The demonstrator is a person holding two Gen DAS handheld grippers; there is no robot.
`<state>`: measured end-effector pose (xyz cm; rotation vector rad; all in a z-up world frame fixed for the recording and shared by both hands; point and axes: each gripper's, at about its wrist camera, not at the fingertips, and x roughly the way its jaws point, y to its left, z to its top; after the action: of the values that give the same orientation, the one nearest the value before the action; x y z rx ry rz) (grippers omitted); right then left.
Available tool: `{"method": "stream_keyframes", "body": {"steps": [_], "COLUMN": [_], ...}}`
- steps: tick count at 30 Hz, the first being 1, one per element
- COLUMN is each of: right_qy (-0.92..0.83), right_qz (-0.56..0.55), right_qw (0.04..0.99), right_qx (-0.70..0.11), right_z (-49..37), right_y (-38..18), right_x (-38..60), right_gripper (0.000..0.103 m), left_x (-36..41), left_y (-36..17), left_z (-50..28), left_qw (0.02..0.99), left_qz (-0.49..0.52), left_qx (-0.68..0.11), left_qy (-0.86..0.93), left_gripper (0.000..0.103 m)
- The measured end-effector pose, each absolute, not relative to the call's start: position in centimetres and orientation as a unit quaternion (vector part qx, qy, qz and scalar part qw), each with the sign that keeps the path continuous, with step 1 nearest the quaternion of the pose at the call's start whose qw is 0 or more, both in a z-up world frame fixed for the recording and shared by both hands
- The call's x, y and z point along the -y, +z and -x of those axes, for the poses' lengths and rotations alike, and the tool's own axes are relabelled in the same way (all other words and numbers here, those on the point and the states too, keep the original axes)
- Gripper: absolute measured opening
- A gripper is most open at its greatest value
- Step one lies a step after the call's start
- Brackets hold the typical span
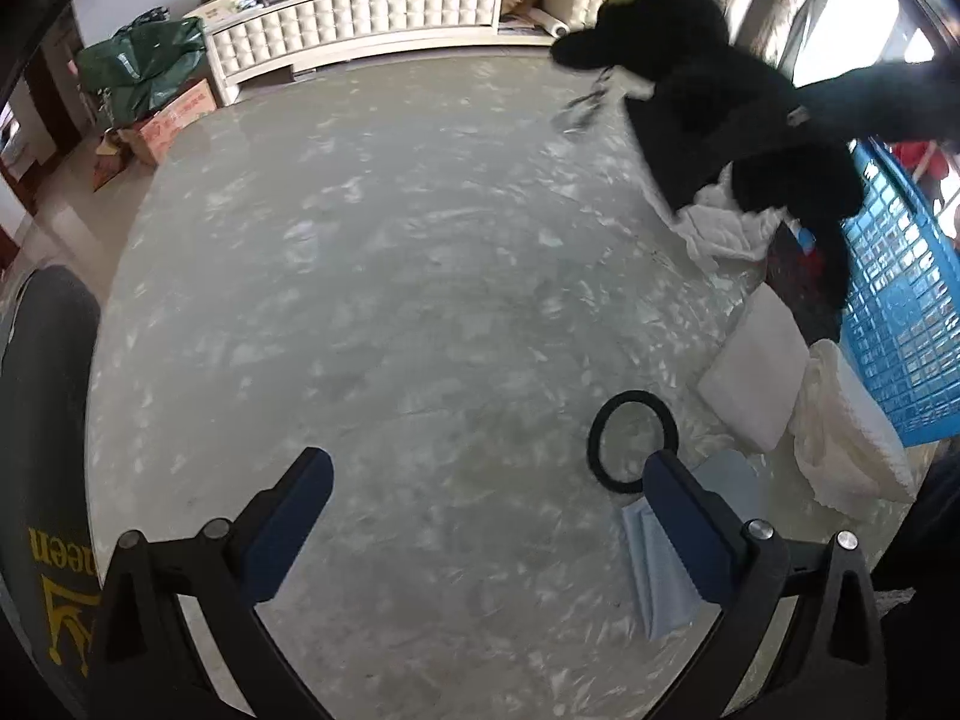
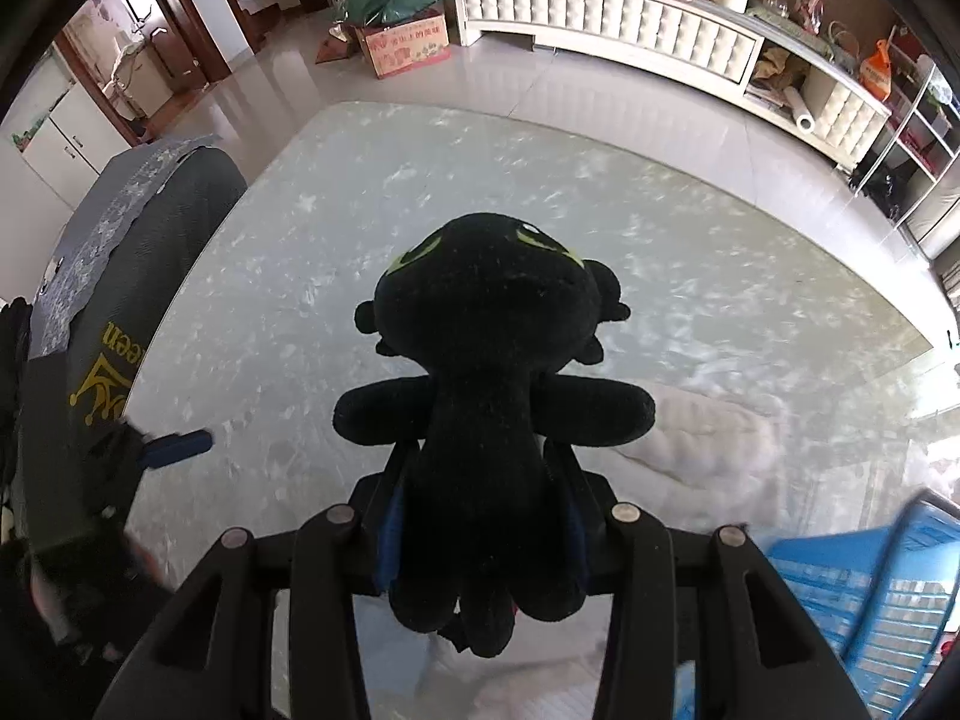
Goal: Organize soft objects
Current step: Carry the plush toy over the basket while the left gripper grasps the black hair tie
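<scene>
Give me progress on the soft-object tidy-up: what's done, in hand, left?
Done: can't confirm; the blue basket interior is barely visible. In hand: right gripper is shut on the black plush toy, lifted clear of the table. Left: white towel, white pad, black ring, blue cloth; left gripper open, empty.

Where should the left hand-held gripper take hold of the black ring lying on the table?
Pinch the black ring across its near band from above. It lies flat on the table, so only its thin rim gives purchase. The left hand-held gripper is open right beside it.
</scene>
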<state>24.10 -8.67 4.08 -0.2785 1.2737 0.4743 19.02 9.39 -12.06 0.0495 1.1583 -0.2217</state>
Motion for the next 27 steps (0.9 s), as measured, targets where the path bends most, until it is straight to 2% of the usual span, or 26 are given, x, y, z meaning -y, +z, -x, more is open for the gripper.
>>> {"method": "stream_keyframes", "body": {"steps": [5, 11, 13, 15, 22, 27], "right_qy": [0.217, 0.222, 0.225, 0.226, 0.220, 0.212], "right_qz": [0.135, 0.133, 0.132, 0.130, 0.118, 0.106], "right_qw": [0.773, 0.781, 0.784, 0.788, 0.800, 0.805], "right_qx": [-0.580, -0.568, -0.563, -0.558, -0.546, -0.544], "right_z": [-22.3, -22.0, -21.6, -21.2, -20.6, -20.0], "right_y": [6.2, 5.9, 6.9, 7.3, 8.7, 9.4], "right_x": [11.1, 11.8, 13.1, 13.5, 16.0, 18.0], "right_gripper": [0.040, 0.040, 0.040, 0.040, 0.041, 0.041], "left_x": [-7.5, -6.2, -6.1, -5.6, -4.8, -3.8], "left_y": [-13.4, -14.3, -14.5, -14.9, -15.2, -14.9], "left_z": [-20.0, -20.9, -21.3, -21.7, -22.6, -21.7], "left_qw": [0.820, 0.813, 0.811, 0.808, 0.804, 0.797], "left_qz": [-0.057, -0.081, -0.080, -0.079, -0.087, -0.087], "left_qx": [-0.560, -0.568, -0.571, -0.576, -0.578, -0.585], "left_qy": [-0.104, -0.099, -0.099, -0.100, -0.110, -0.120], "left_gripper": [0.103, 0.090, 0.085, 0.072, 0.053, 0.031]}}
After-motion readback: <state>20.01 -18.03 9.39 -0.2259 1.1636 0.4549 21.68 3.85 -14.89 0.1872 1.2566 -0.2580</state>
